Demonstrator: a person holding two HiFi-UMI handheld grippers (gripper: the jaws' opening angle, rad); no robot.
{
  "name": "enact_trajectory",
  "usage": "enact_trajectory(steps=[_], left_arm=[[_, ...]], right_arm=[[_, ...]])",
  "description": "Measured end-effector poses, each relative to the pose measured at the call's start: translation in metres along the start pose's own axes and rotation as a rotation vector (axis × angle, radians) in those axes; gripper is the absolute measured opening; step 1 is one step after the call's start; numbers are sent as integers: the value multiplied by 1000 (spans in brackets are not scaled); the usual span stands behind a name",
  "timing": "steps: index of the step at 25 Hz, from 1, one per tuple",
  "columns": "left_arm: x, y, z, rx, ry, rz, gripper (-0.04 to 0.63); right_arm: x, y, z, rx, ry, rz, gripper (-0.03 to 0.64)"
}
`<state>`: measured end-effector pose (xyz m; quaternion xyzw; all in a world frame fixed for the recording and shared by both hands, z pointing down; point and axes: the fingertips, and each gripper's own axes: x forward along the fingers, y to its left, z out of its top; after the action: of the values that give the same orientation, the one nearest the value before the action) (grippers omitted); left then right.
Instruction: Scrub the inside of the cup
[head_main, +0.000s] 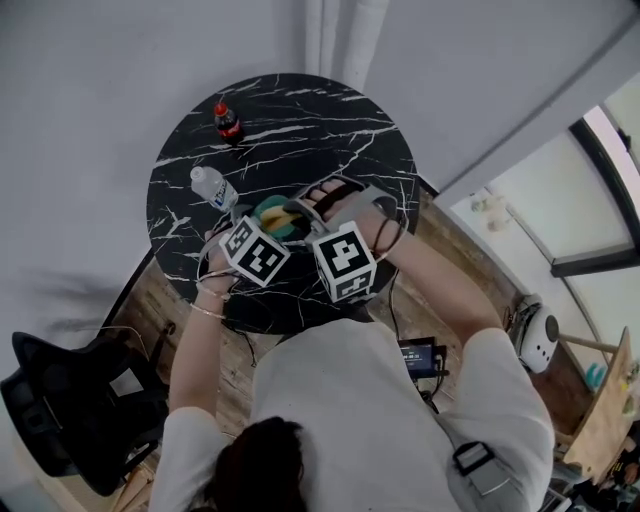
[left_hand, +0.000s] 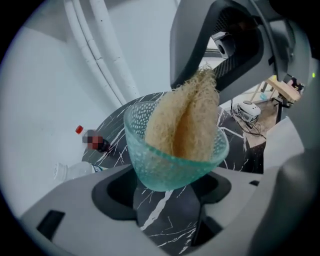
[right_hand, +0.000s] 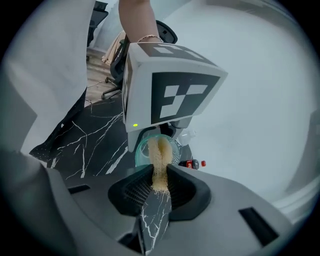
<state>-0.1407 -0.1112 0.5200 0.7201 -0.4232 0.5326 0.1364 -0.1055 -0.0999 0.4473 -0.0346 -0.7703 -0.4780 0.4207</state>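
Observation:
A teal, textured glass cup (left_hand: 165, 167) sits between the jaws of my left gripper (left_hand: 167, 189), which is shut on its lower body and holds it above the table. A folded tan loofah sponge (left_hand: 184, 125) is stuffed into the cup and sticks out past the rim. My right gripper (right_hand: 159, 186) is shut on the sponge's (right_hand: 159, 172) near end, with the far end inside the cup (right_hand: 172, 150). In the head view both grippers meet over the table's near half, the cup (head_main: 268, 210) between the left marker cube (head_main: 255, 252) and the right marker cube (head_main: 345, 262).
The round black marble table (head_main: 330, 130) carries a cola bottle (head_main: 228, 122) at the far left and a clear water bottle (head_main: 213, 188) lying just left of the cup. A black office chair (head_main: 70, 410) stands on the wooden floor to the left.

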Motion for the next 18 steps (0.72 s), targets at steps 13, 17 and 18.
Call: enact_trajectory(steps=[13, 17, 18], left_arm=[[1, 7, -9, 77, 87, 41, 328], [-6, 13, -10, 134, 84, 71, 325], [-7, 16, -8, 141, 77, 80, 324]], right_arm=[[18, -20, -1, 139, 27, -85, 89], [20, -22, -5, 186, 58, -107, 88], [20, -24, -7, 194, 65, -115, 89]])
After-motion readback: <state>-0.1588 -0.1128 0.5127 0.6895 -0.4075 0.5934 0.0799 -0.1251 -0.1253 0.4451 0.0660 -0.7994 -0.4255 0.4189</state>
